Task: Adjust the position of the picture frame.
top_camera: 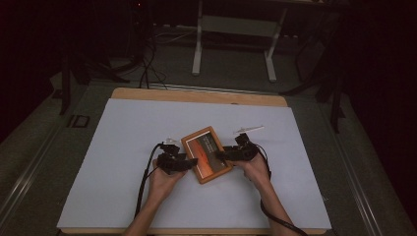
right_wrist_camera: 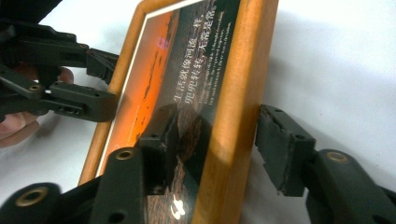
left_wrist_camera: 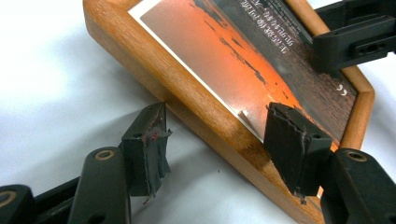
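Left tool (left_wrist_camera: pixel 212 140) and right tool (right_wrist_camera: pixel 212 144) unclenched astride wooden frame (top_camera: pixel 206 154), white strip (top_camera: pixel 248 129) nearby

Dim high view; bright, sharp gripper views.

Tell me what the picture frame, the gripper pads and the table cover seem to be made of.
Picture frame: looks like wood with a smooth, lightly glossy finish; grain lines show along its orange-brown rail. Gripper pads: apparently soft black rubber or foam, matte, with torn, frayed edges. Table cover: a flat white matte sheet, possibly paper or plastic; the wooden table edge shows beyond it.
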Motion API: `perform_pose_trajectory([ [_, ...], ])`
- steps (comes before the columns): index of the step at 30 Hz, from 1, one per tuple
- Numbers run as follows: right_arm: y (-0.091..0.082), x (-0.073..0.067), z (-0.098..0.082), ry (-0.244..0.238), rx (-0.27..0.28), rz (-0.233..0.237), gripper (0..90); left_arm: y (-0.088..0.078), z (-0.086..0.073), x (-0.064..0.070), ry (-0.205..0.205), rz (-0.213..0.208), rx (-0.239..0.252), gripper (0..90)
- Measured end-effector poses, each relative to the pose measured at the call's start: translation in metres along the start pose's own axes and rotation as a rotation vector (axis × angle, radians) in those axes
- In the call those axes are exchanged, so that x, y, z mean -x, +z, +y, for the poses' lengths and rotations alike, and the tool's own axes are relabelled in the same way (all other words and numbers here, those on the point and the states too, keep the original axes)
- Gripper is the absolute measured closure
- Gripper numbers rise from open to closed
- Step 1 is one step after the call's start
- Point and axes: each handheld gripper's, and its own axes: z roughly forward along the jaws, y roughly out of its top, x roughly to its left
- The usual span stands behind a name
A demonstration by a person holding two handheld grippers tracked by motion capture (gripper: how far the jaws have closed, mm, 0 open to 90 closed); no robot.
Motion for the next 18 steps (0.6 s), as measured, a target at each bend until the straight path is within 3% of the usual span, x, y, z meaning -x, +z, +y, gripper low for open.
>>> perform_pose_trajectory([
  [4, -0.003, -0.002, 0.003, -0.022, -0.01, -0.012, 52.3, 0.001, 0.0, -0.002, -0.014, -0.014, 0.002, 40.1],
  [11, 0.001, 0.003, 0.005, -0.016, -0.039, -0.008, 49.6, 0.002, 0.0, -0.001, -0.013, -0.026, 0.008, 40.4],
  [12, 0.007, 0.008, 0.004, 0.001, -0.066, 0.012, 42.7, 0.003, 0.001, 0.0, -0.006, -0.04, 0.011, 41.0],
  [18, 0.011, 0.012, 0.006, 0.032, -0.077, 0.059, 41.5, 0.004, 0.002, -0.002, -0.022, -0.059, 0.0, 40.9],
])
